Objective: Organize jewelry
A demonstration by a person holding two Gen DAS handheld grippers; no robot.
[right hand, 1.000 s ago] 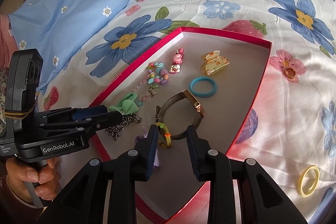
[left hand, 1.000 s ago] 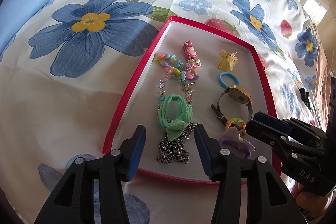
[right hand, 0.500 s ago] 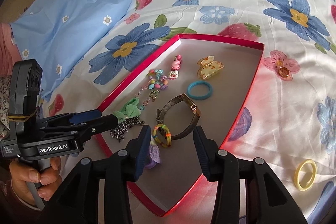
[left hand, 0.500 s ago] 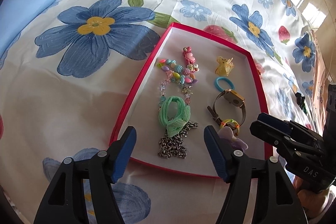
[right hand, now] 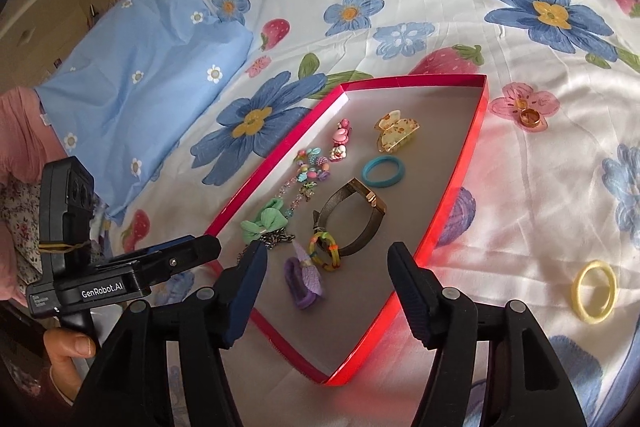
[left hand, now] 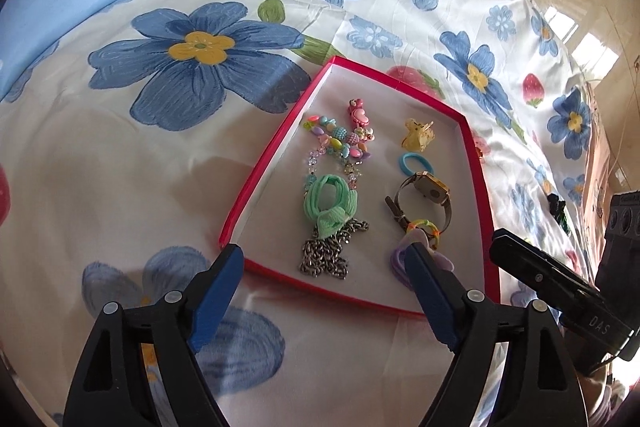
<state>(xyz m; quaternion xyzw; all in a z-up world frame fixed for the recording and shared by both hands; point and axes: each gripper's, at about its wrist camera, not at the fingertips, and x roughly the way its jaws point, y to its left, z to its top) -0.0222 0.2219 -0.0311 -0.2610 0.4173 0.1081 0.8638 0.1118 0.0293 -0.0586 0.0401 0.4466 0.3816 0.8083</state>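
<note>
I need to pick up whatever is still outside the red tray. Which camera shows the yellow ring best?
The right wrist view: the yellow ring lies in the open on the floral bedsheet, right of the red tray, fully visible. In the left wrist view I cannot find it; the right gripper covers that side of the sheet.

Floral bedsheet [left hand: 120, 167] (sunlit), blue pillow [right hand: 136, 75].

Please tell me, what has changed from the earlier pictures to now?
Both grippers pulled back from the red tray, and their jaws have just been opening. The left gripper and right gripper are open, nothing between them. The silver chain, watch and other jewelry stayed in place.
</note>
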